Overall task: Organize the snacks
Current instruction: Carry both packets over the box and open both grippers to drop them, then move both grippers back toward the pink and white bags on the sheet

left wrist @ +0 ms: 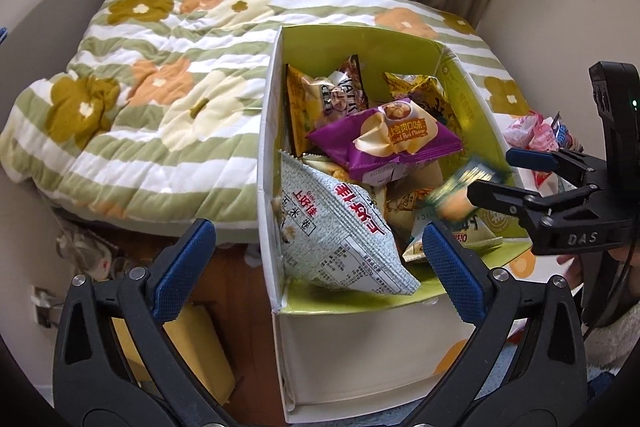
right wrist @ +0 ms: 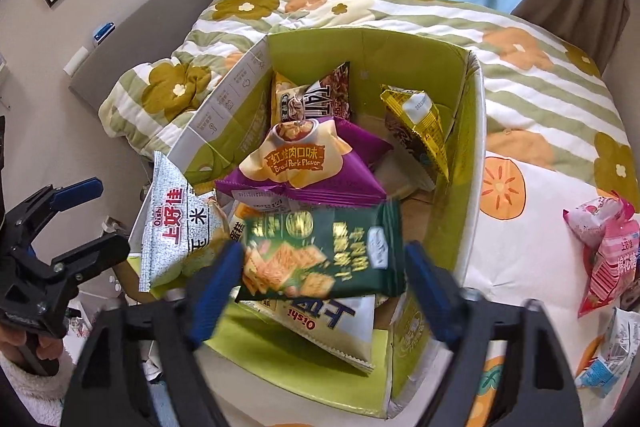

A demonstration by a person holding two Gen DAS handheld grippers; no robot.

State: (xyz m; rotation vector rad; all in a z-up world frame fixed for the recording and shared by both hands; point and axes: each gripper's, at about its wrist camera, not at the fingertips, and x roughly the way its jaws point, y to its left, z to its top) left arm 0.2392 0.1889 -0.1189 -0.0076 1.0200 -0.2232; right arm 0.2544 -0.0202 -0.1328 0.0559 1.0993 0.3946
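A cardboard box [left wrist: 269, 147] [right wrist: 474, 147], white outside and green inside, holds several snack bags. On top lies a purple pork-flavour chip bag [left wrist: 384, 143] [right wrist: 304, 163]. My left gripper [left wrist: 316, 247] [right wrist: 92, 219] stands open over the box's near left corner. A silver-green Oishi bag [left wrist: 340, 235] [right wrist: 176, 235] lies loose below it, and the pads do not touch it. My right gripper [right wrist: 322, 259] [left wrist: 494, 173] is open over the box's right side. A blurred dark green cracker packet [right wrist: 320, 255] [left wrist: 456, 193] hangs between its fingers, free of both pads.
The box stands on a bed against a green-striped floral quilt [left wrist: 140, 87]. Pink and other snack packets [right wrist: 604, 251] [left wrist: 536, 135] lie on the bed to the right of the box. A yellow carton [left wrist: 192, 347] sits on the floor at lower left. Curtains hang behind the bed.
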